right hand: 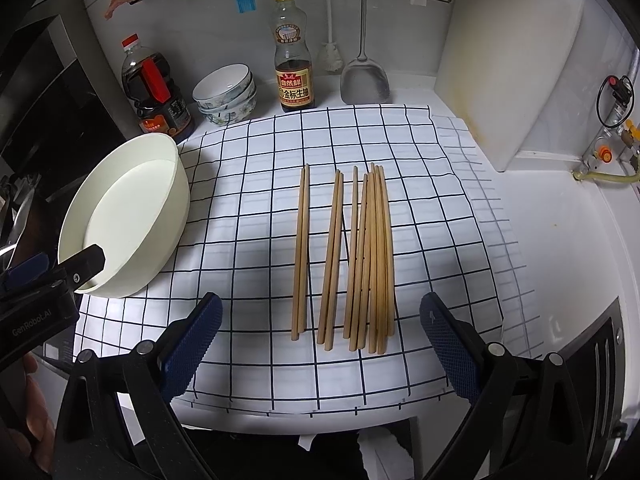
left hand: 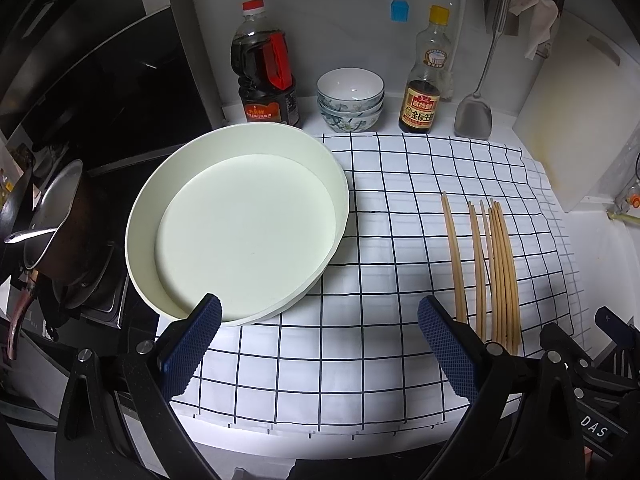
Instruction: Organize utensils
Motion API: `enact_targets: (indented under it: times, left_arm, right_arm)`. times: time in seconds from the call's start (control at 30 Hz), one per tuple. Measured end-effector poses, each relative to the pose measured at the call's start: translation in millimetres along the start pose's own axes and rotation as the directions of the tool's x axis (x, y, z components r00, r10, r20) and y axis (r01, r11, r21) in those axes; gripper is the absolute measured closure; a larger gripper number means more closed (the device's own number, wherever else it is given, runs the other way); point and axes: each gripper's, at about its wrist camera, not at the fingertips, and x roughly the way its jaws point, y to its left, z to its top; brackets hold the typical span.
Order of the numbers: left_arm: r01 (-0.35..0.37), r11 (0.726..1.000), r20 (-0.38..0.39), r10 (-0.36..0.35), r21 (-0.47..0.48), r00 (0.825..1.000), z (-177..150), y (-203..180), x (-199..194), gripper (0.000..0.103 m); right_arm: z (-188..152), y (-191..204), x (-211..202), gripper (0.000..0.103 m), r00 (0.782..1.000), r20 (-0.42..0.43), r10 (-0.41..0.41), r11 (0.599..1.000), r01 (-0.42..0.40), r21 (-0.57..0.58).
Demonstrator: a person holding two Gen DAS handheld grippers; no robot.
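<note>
left gripper jaws wide by tray; right gripper jaws wide, empty, before chopsticks on cloth

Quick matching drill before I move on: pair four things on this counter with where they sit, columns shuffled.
Things:
1. chopsticks
2. white basin
3. stacked bowls
4. metal spatula

Places:
A. at the left edge of the checked cloth, near the left gripper
B. leaning against the back wall, just beyond the far edge of the cloth
C. lying on the cloth ahead of the right gripper
D. between the two sauce bottles at the back

Pairs: 1-C, 2-A, 3-D, 4-B
</note>
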Motion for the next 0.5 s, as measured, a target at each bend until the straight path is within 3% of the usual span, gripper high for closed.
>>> enact_targets:
  times: [0.5]
  left_arm:
    - [0.006,1.000,-0.004,-0.006,-0.001,1.000,-1.2,1.0,0.3,0.006]
  right_arm:
    - [-1.4,4.3,0.5,0.009,1.000,-0.001,-0.003,1.000,0.003,0.003]
